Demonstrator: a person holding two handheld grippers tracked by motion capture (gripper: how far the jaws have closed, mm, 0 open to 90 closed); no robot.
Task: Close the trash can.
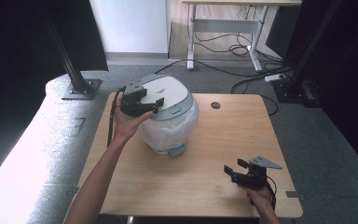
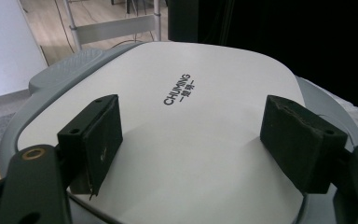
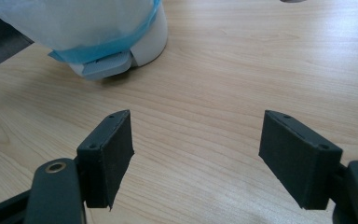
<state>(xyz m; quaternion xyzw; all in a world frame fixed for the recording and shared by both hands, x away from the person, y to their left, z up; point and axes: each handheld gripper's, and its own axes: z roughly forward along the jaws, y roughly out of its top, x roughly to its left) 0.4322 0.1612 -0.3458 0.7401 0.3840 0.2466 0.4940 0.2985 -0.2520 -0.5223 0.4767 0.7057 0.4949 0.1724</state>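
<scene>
Two grippers are in play, and we judge the work to be at its approach stage: our left gripper (image 1: 154, 106) hovers over the white lid (image 1: 167, 91) of a small pedal bin (image 1: 169, 116) that stands on the far left half of the wooden table (image 1: 223, 140), lined with a thin plastic bag (image 1: 186, 121) tucked under the lid's grey rim. In the left gripper view the jaws stand wide apart with only the flat lid surface (image 2: 205, 116) between them, gripping nothing. Our right gripper (image 1: 237, 171) waits near the table's near right corner, well apart from the bin, its jaws also apart over bare wood. From there we see the bin's foot pedal (image 3: 103, 66) jutting at its base. Next, we judge, the left gripper must either press the lid or find its edge to lift it; the flat top offers no hold, so an edge or the pedal is the likelier target. Printed on the lid we read "CHUMING" (image 2: 177, 88), with smaller characters beneath that we cannot make out.
</scene>
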